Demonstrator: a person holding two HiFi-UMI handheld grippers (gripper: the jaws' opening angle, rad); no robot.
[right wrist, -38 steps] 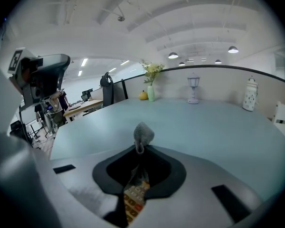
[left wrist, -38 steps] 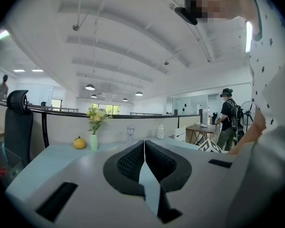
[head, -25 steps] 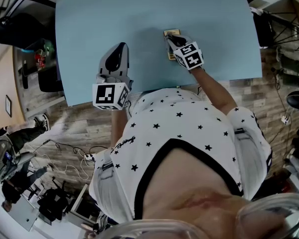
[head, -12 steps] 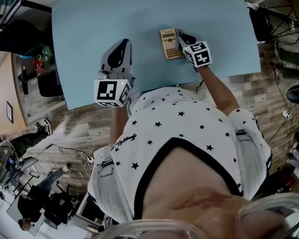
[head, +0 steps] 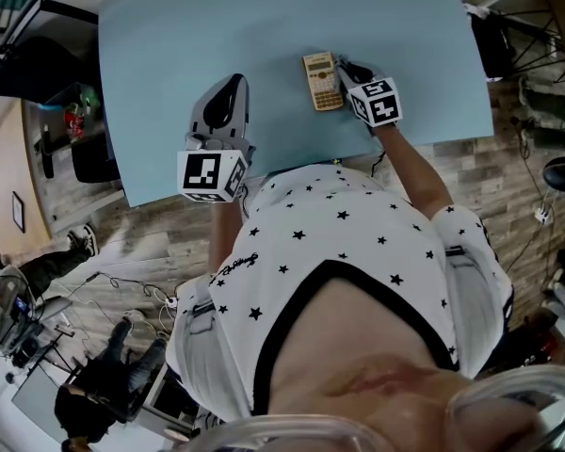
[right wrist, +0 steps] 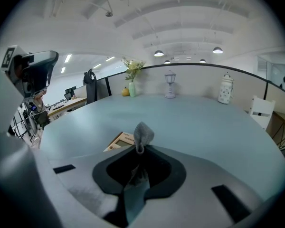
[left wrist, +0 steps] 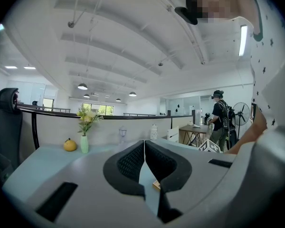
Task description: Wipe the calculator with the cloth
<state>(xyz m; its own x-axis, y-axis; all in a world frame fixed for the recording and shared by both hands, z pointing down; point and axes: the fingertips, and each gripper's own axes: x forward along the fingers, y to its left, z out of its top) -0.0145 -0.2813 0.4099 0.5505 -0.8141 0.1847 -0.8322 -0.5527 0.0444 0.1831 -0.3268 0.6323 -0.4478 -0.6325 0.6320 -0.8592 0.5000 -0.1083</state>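
Even, bright light from ceiling lamps (right wrist: pixel 218 50); both gripper views bend strongly at their dark, rounded fisheye edges.

My head camera looks steeply down over the chest onto the table (head: pixel 169 55), with both tools below it. The left gripper (left wrist: pixel 144 145) camera rides low behind its closed jaws, facing level across the tabletop. The right gripper (right wrist: pixel 140 148) camera does likewise, past its pinched cloth (right wrist: pixel 143 133). Head and right views share the calculator (right wrist: pixel 121 140), close ahead-left of the right tips.
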